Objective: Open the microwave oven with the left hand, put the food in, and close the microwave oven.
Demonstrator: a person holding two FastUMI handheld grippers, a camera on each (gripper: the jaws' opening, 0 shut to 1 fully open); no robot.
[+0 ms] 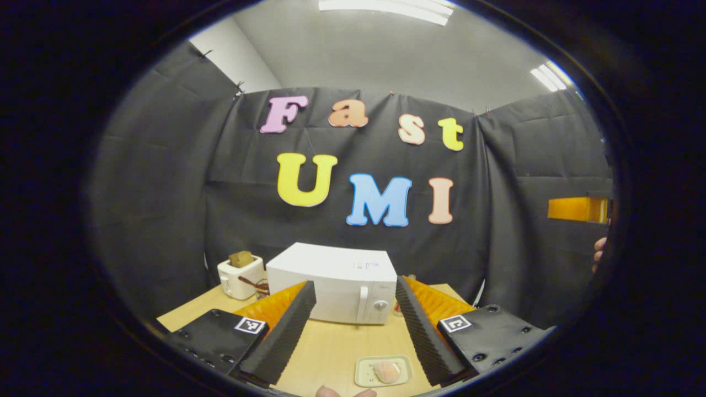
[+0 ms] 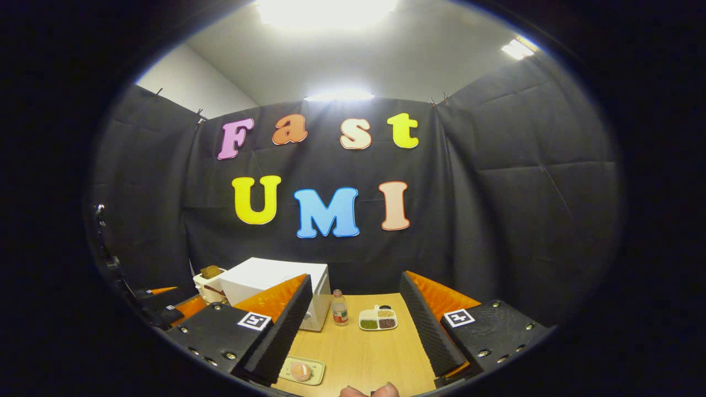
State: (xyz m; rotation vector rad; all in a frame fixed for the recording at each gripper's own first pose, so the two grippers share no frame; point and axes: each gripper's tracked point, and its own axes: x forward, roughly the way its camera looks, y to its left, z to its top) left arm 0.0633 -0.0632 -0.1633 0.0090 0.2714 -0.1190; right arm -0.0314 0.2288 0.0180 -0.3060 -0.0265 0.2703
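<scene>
The left tool (image 1: pixel 356 331) is hovering above the light wooden counter (image 1: pixel 331 347) with its jaws spread wide, gripping nothing. The right tool (image 2: pixel 353 325) is hanging likewise, wide apart and empty. The white box-shaped microwave oven (image 1: pixel 336 281) is sitting closed at the counter's far side, beside a small white toaster (image 1: pixel 240 277). The round pinkish food (image 1: pixel 387 372) is lying on a pale rectangular tray (image 1: pixel 364 370) near the front edge.

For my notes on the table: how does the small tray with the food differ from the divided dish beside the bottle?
The tray lies near the table's front edge; the divided dish sits farther back, beside the bottle. The tray holds one round pinkish piece of food; the dish holds several small portions in separate compartments. Both are pale, shallow and flat on the wooden table.
</scene>
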